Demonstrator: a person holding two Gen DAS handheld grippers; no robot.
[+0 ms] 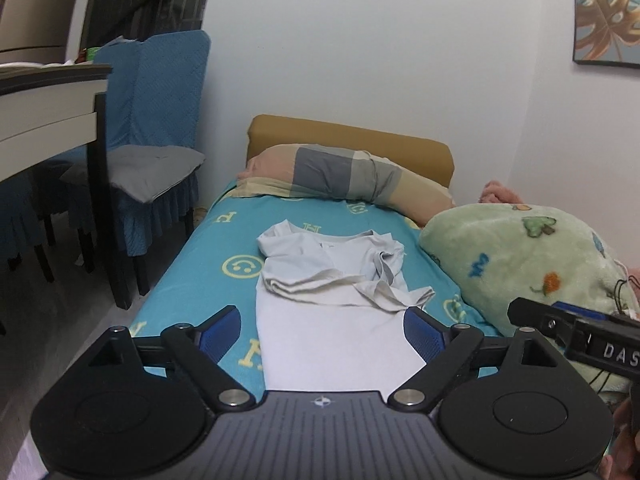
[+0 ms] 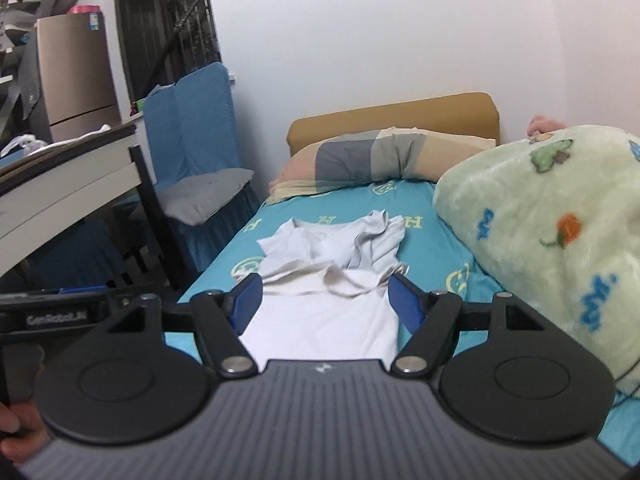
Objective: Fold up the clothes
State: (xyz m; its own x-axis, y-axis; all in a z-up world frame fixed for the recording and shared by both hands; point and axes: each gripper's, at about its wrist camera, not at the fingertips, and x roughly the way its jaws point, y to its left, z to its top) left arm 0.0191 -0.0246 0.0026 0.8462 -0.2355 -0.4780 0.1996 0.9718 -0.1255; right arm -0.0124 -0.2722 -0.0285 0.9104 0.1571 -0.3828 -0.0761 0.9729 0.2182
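A white shirt (image 1: 332, 320) lies lengthwise on the turquoise bed sheet (image 1: 188, 292), its far part folded back in a rumpled heap (image 1: 332, 268). My left gripper (image 1: 322, 334) hovers above the shirt's near, flat part, jaws wide apart with nothing between the blue pads (image 1: 224, 330). In the right wrist view the same shirt (image 2: 320, 320) lies ahead, and my right gripper (image 2: 326, 300) stands open over it, holding nothing. The right gripper's body (image 1: 576, 332) shows at the right edge of the left wrist view; the left one (image 2: 52, 308) shows at the left of the right wrist view.
A green fleece blanket (image 1: 532, 264) is heaped along the bed's right side. A checked pillow (image 1: 344, 176) lies against the tan headboard (image 1: 352, 140). Left of the bed stand a blue-covered chair (image 1: 156, 148) with a grey cushion and a table (image 1: 48, 104) with dark legs.
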